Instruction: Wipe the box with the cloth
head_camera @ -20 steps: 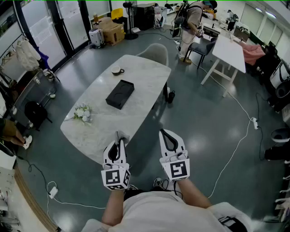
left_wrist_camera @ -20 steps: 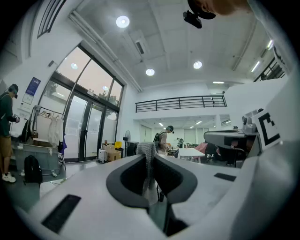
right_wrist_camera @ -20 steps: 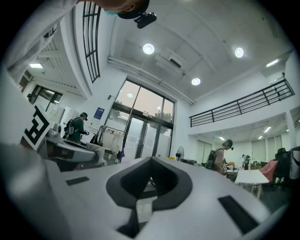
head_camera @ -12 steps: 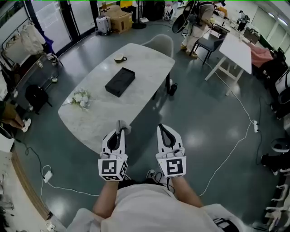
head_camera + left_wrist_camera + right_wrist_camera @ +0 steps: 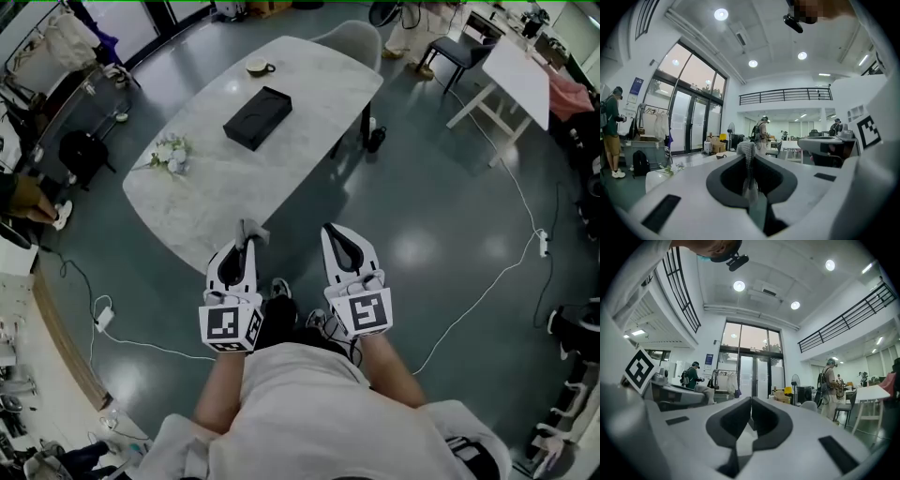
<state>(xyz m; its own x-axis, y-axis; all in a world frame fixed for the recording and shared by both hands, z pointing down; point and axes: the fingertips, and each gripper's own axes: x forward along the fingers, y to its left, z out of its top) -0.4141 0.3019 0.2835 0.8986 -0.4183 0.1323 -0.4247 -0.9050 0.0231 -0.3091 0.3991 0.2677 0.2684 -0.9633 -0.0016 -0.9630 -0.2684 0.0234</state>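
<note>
A black box (image 5: 257, 117) lies on the white marble table (image 5: 216, 197), well ahead of both grippers. My left gripper (image 5: 248, 236) is shut on a grey cloth (image 5: 251, 230), whose bunched end sticks up past the jaw tips; the same cloth (image 5: 746, 151) fills the gap between the jaws in the left gripper view. My right gripper (image 5: 332, 233) is shut and holds nothing, its jaws (image 5: 750, 404) closed together. Both grippers are held level in front of my body, short of the table's near edge.
On the table stand a small bunch of white flowers (image 5: 171, 153) at the left and a cup on a saucer (image 5: 256, 67) at the far end. A grey chair (image 5: 353, 37) is at the far side. A cable (image 5: 487, 281) runs over the floor at the right.
The view has tipped further down and the table has shifted up and away in the picture. Both grippers keep their pose and grip, the cloth still in the left one.
</note>
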